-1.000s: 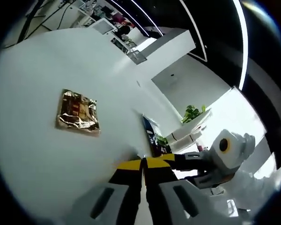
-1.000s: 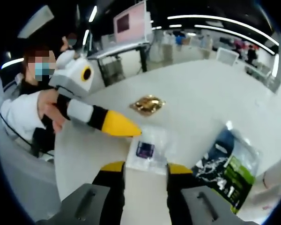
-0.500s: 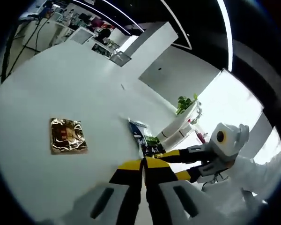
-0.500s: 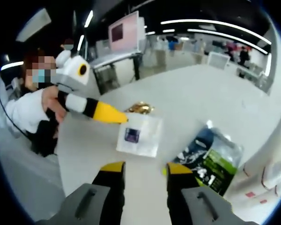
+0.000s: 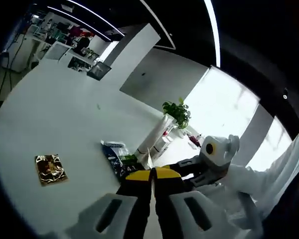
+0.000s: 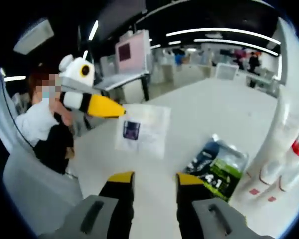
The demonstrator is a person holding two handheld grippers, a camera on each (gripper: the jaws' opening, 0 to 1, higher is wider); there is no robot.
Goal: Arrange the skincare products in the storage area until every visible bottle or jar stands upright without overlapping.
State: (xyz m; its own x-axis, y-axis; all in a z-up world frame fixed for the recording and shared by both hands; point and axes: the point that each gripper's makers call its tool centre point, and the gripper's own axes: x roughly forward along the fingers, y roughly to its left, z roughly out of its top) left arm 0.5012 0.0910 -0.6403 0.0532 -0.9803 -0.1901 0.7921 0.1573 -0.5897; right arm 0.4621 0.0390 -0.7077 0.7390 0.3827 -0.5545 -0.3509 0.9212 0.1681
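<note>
left gripper view: left gripper (image 5: pixel 152 174) jaws pinched on a thin white sachet (image 5: pixel 148 160) lifted above the white table (image 5: pixel 55 114), gold packet (image 5: pixel 49 168) lying far left, dark pouch (image 5: pixel 117 155) near it; right gripper view: right gripper (image 6: pixel 152 178) jaws apart, holding nothing, white bottles (image 6: pixel 281 149) upright at right beside the pouch.

Showing left gripper (image 5: pixel 152 175) and right gripper (image 6: pixel 152 180) with yellow-tipped black jaws on grey moulded bodies; wearing a white sleeve (image 5: pixel 289 169) beside the right gripper, dark top beneath.
</note>
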